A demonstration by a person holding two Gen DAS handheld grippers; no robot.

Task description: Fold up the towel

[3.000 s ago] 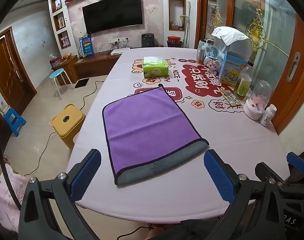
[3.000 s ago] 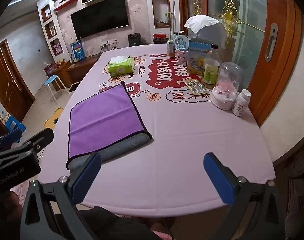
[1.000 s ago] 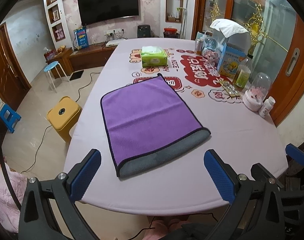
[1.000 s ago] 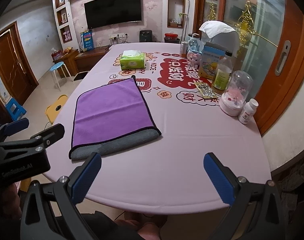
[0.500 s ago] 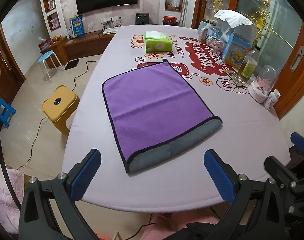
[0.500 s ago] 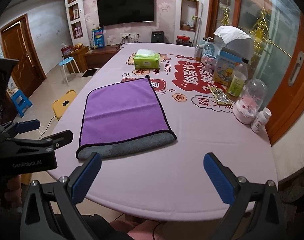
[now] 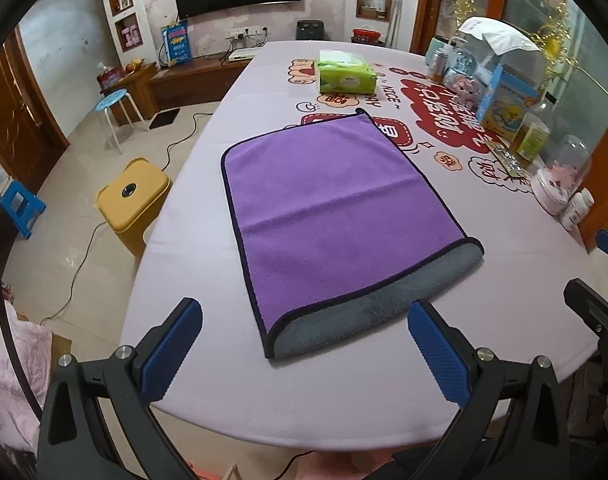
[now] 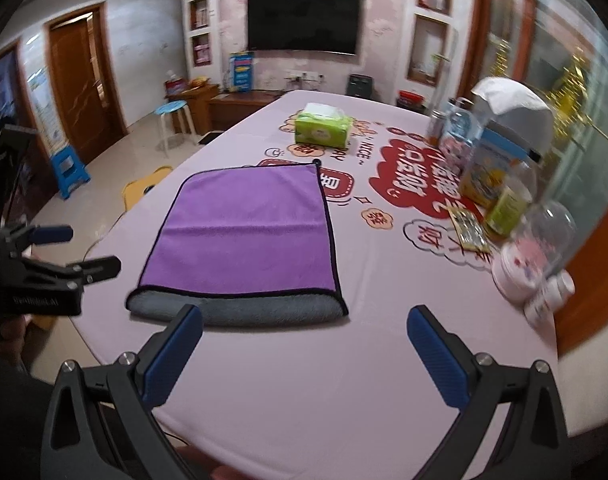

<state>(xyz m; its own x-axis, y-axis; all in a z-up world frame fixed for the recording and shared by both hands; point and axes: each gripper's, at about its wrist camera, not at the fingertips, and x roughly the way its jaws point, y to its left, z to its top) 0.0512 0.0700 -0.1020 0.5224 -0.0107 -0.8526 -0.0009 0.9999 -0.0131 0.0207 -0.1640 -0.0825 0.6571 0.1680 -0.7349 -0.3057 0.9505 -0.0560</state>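
both of your tongs are spread wide with nothing in them. the left gripper (image 7: pixel 305 346) hangs over the near table edge with the towel's near end right between its blue pads, and the right gripper (image 8: pixel 305 346) sits a bit to the right of that, its left pad just over the grey strip.

the purple towel (image 7: pixel 335 208) lies flat on the pink tablecloth (image 7: pixel 383 392), already doubled by the look of it: purple layer on top, grey underside (image 7: pixel 379 316) poking out along the near end. it's a little skewed to the table edge.

if you're going for the next fold, i'd pinch the two near corners, one per gripper, and make sure you catch both layers, not just the purple one. lift low, carry toward the far edge near the green tissue pack (image 7: pixel 345 73), and line up the black piping before letting go. the bottles and jars (image 8: pixel 531 256) on the right are well apart, so no worries there.
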